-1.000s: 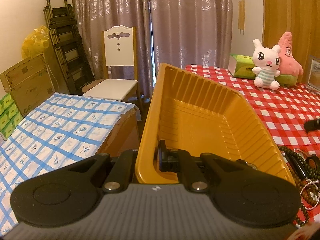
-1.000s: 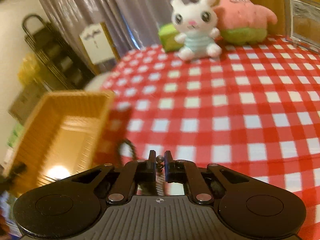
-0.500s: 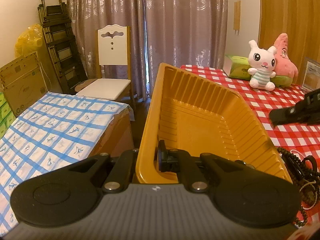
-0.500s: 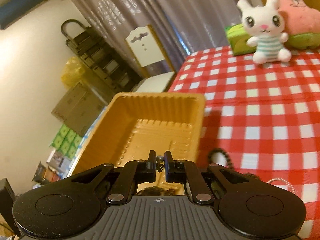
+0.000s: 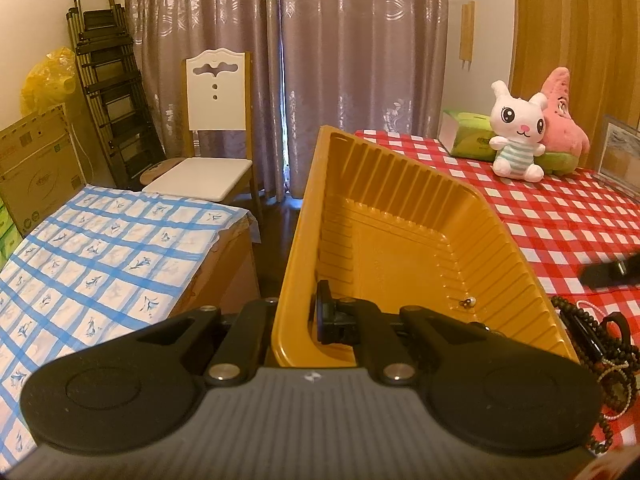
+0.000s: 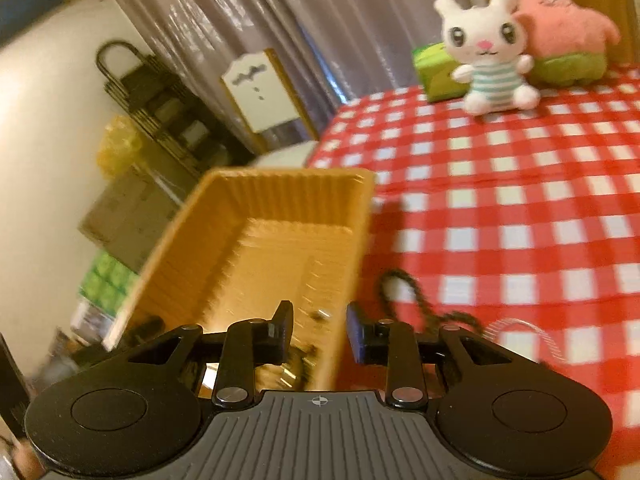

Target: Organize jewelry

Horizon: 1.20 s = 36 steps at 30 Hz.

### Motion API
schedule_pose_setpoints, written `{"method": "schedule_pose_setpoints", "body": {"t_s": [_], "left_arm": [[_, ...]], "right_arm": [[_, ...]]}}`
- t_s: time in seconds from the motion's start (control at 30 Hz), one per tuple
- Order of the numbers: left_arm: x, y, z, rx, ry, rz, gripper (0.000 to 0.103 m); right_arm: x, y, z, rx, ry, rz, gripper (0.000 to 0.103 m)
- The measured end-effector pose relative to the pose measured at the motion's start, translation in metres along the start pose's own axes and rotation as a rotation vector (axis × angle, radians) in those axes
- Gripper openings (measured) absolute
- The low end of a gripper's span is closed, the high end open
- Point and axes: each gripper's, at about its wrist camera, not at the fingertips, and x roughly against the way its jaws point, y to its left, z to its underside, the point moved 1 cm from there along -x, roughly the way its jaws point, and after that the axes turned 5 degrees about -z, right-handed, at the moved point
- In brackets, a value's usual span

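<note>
My left gripper is shut on the near rim of an orange plastic tray and holds it at the table's left edge. A small pearl earring lies inside the tray by its right wall; it also shows in the right wrist view. My right gripper is open and empty, over the tray's right wall. Dark bead strings and a pearl strand lie on the red checked cloth to the right of the tray; a dark bead loop shows in the right wrist view.
A white bunny plush, a pink star plush, a green tissue box and a picture frame stand at the table's far side. A blue checked surface, a white chair and boxes stand left.
My right gripper moved over the tray, opened and let go of the pearl earring, which now lies in the tray. The left gripper kept its hold on the tray rim.
</note>
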Motion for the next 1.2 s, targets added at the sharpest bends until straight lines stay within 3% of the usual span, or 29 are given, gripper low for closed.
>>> {"method": "schedule_pose_setpoints", "body": {"t_s": [0.23,0.6,0.77,0.97,1.1,1.2], "left_arm": [[-0.002,-0.001,-0.002,-0.009,-0.003,0.003,0.005],[-0.006,-0.004,-0.006,-0.016,-0.003,0.002,0.005],[-0.005,-0.004,-0.006,-0.016,-0.002,0.003,0.005],[-0.006,-0.004,-0.006,-0.017,-0.001,0.004,0.005],[-0.004,-0.004,-0.005,-0.022,-0.004,0.011,0.004],[-0.003,-0.004,-0.004,-0.027,-0.008,0.02,0.004]], "right_arm": [[0.013,-0.029,0.025,0.036,0.072,0.165,0.03],[-0.008,-0.029,0.037,0.135,0.171,0.241,0.028],[-0.021,-0.033,0.036,0.143,0.185,0.268,0.023],[-0.033,-0.038,0.031,0.093,0.169,0.283,0.023],[-0.038,-0.03,0.031,0.159,0.178,0.312,0.022],[-0.033,-0.027,0.032,0.138,0.174,0.302,0.022]]}}
